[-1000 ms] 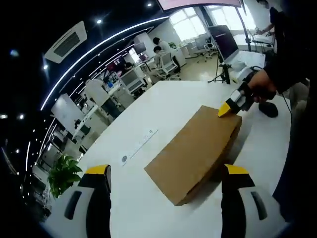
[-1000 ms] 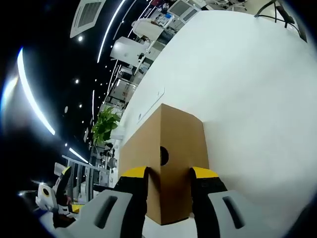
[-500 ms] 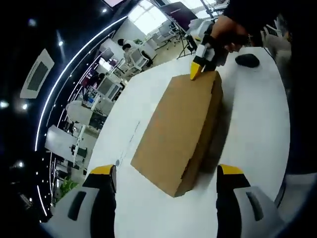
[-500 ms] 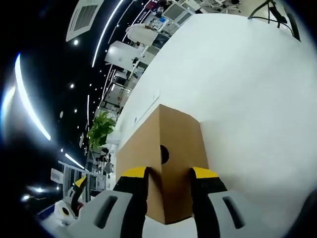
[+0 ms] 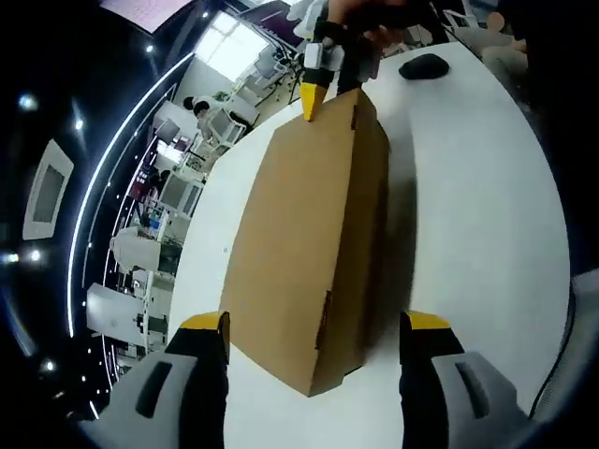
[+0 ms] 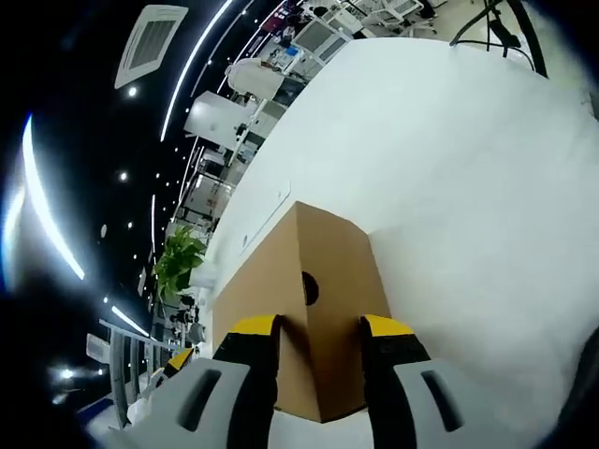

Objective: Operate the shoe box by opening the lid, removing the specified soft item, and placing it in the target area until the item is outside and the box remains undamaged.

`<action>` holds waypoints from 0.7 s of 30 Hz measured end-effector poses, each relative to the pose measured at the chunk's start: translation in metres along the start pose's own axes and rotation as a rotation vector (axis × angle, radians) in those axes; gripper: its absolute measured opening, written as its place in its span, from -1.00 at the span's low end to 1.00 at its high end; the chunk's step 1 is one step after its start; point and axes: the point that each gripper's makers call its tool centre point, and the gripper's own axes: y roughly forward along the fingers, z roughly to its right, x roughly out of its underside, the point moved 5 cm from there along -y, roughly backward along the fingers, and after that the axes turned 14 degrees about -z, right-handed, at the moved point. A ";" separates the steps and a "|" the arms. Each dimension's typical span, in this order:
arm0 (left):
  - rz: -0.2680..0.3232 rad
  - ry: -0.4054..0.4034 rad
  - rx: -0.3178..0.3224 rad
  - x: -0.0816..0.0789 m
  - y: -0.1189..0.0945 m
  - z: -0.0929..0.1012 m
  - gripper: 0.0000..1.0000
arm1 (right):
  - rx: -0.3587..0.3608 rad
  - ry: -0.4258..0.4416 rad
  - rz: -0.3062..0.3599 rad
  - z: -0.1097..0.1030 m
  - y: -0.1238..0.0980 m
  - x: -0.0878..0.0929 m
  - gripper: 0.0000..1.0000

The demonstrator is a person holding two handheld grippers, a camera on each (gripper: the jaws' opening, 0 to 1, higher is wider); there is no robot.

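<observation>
In the left gripper view, the left gripper (image 5: 314, 327) is held wide apart, grasping nothing, its two yellow-tipped jaws standing either side of the near corner of the box (image 5: 299, 243) without touching it. The box, plain brown cardboard with its lid shut, lies on the white table (image 5: 468, 206) and runs away from this gripper; at its far end the right gripper (image 5: 313, 94) is seen, one yellow tip against the top edge. Beyond that, to the right, a dark mouse (image 5: 426, 65) rests on the table. In the right gripper view, the right gripper (image 6: 314, 327) is set astride the near vertical corner of the box (image 6: 328, 309), one jaw against each face just below a round hole (image 6: 309, 288) in the end panel; the corner is judged to be clenched between the jaws, though firm contact cannot be told for certain. Past the box, bare table (image 6: 449, 168) stretches away. The soft item is nowhere to be seen and is taken to be inside. The step in hand is judged to be steadying the box before opening. Next, the lid edge must be caught by the left gripper and lifted gently while the base is held down, so that the cardboard is not torn.
</observation>
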 end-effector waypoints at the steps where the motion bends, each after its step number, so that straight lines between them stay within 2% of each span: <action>1: 0.009 0.008 -0.004 -0.001 0.001 0.000 0.49 | -0.001 0.001 0.001 0.000 0.000 0.000 -0.37; 6: 0.000 0.047 -0.022 0.000 0.010 0.001 0.34 | 0.000 0.005 0.016 -0.002 -0.001 0.003 -0.37; 14: -0.048 0.050 -0.007 0.007 0.021 0.009 0.19 | -0.015 0.018 0.019 -0.002 -0.001 0.004 -0.37; 21: -0.063 0.062 -0.036 0.006 0.024 0.009 0.11 | -0.026 0.017 0.008 0.000 0.000 0.003 -0.38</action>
